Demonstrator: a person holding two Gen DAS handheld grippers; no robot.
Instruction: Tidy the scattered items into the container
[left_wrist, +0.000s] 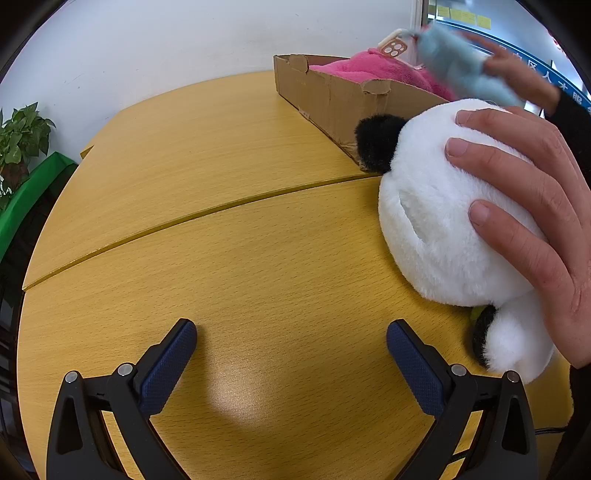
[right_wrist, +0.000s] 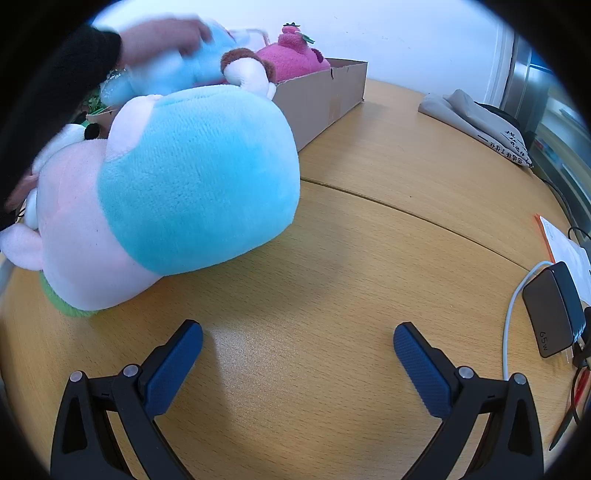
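Note:
A cardboard box (left_wrist: 332, 99) stands at the back of the wooden table and holds a pink plush (left_wrist: 373, 68); it also shows in the right wrist view (right_wrist: 321, 99) with the pink plush (right_wrist: 293, 55). A white and black panda plush (left_wrist: 443, 214) lies right of my left gripper (left_wrist: 291, 350), with a bare hand (left_wrist: 528, 206) on it. A big blue and pink plush (right_wrist: 177, 184) lies on the table, left of and beyond my right gripper (right_wrist: 297, 350). Another hand (right_wrist: 162, 37) holds a small light-blue plush (right_wrist: 184, 70) over the box. Both grippers are open and empty.
A potted plant (left_wrist: 22, 140) stands past the table's left edge. A folded grey cloth (right_wrist: 476, 122) lies at the far right. A black 65W charger (right_wrist: 554, 306) with a white cable, papers (right_wrist: 565, 254) and pens lie at the right edge.

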